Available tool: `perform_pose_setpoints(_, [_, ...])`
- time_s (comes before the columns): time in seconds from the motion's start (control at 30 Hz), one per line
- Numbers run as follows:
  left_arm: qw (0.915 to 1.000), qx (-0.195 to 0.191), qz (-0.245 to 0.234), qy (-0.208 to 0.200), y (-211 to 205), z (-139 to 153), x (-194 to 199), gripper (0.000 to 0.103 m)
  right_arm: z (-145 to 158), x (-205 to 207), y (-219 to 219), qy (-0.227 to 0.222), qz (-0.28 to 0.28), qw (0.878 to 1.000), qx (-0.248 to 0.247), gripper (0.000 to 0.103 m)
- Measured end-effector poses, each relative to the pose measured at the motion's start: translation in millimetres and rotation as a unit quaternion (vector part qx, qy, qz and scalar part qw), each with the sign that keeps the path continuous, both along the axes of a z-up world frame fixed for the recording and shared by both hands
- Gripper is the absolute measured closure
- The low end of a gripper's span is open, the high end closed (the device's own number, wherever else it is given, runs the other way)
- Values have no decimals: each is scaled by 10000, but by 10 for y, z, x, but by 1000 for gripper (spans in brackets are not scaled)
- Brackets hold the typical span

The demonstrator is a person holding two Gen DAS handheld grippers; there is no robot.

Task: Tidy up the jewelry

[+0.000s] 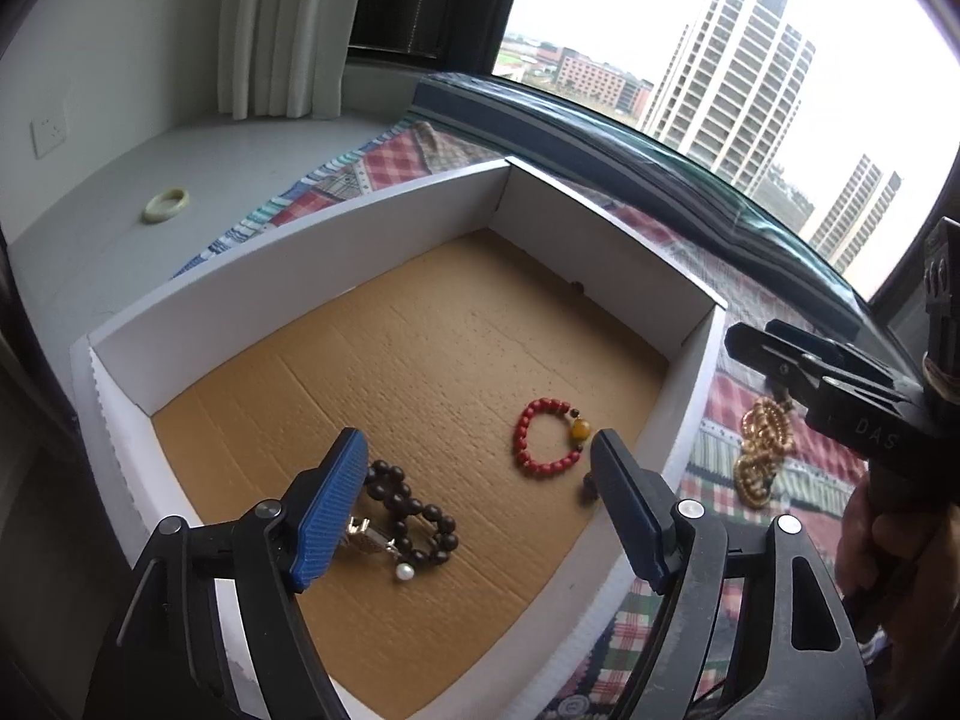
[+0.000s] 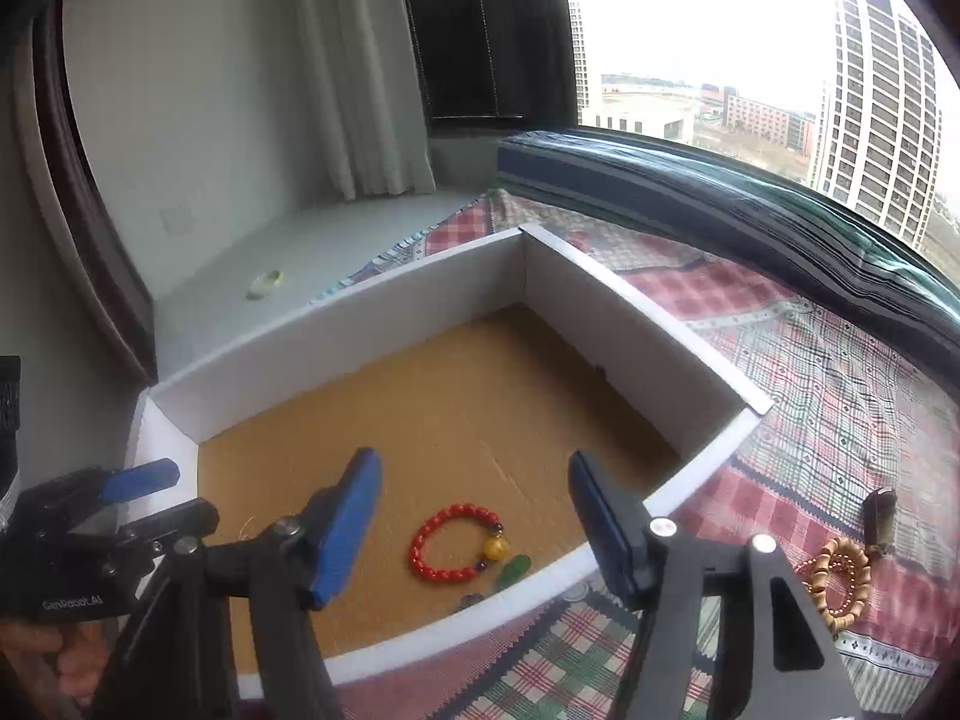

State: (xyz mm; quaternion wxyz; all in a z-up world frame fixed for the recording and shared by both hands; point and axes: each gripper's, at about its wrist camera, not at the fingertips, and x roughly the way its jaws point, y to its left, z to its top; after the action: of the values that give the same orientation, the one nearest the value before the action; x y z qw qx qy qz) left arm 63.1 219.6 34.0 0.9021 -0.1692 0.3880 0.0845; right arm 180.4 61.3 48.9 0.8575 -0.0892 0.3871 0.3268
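Observation:
A white box (image 1: 300, 276) with a brown cardboard floor holds a red bead bracelet (image 1: 543, 438) with a yellow bead, a dark bead bracelet (image 1: 414, 510), and a silver piece with a pearl (image 1: 405, 571). My left gripper (image 1: 480, 498) is open and empty above the box, over the dark bracelet. My right gripper (image 2: 474, 516) is open and empty over the box's near edge, above the red bracelet (image 2: 459, 543). A green bead (image 2: 516, 570) lies beside it. A tan bead bracelet (image 2: 840, 582) lies on the cloth outside the box (image 2: 336, 300), to the right.
A pale green bangle (image 1: 167, 204) lies on the grey sill left of the box. A plaid cloth (image 2: 810, 372) covers the surface under and right of the box. A dark small object (image 2: 881, 519) lies by the tan beads. A window runs behind.

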Motion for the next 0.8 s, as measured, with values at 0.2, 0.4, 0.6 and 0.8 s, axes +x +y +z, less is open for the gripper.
perform_pose_setpoints(0.2, [9973,78,-664,-320,-645,112,-145,17,33,-353,-605,-557,-382,9975,-225,29])
perform_pose_setpoints(0.4, [9889,20,-1417,-442,-1322,18,-203,13,-112,-728,-1350,-841,-924,9908,-512,29])
perform_pose_setpoints(0.6, [9817,-90,-1899,-131,-1852,-282,-176,12,-476,-1032,-2062,-685,-1739,9799,-701,29])
perform_pose_setpoints(0.8, [9794,-93,-2014,136,-2061,-493,-208,12,-824,-1236,-2538,-378,-2258,9696,-865,28])
